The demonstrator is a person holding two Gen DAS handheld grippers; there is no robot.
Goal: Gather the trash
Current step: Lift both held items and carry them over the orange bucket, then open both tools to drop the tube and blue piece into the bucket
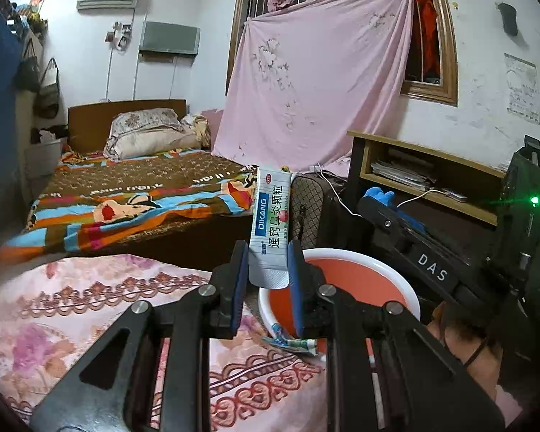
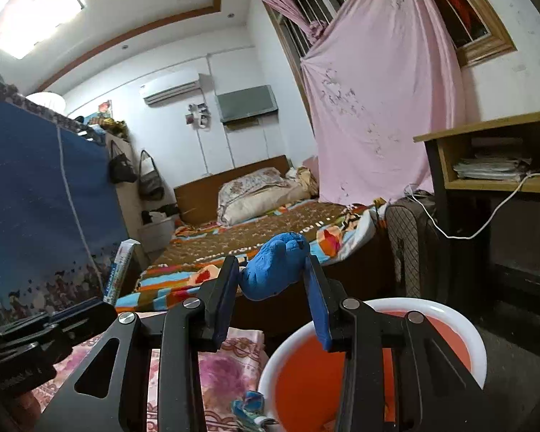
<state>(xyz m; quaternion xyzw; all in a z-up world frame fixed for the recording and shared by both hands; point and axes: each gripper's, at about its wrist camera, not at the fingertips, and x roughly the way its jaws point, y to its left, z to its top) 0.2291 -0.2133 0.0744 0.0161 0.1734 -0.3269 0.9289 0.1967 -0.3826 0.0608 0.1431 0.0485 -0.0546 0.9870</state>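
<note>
Now we carry the packet (image 1: 271,223), pinched upright in our left gripper (image 1: 268,280), and the blue wad (image 2: 275,268), clamped in our right gripper (image 2: 273,293), over the basin (image 1: 412,297) at five o'clock, releasing only above its rim.

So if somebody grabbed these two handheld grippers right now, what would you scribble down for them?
Left gripper: shut on a white-and-blue medicine sachet, upright, near the basin's far rim.
Right gripper: shut on a crumpled blue glove, not yet over the basin.
Orange plastic basin with white rim sits beside the pink floral cloth.
Done: both pieces picked up.
Left: drop both in; a crumpled wrapper lies at the basin's edge.
</note>
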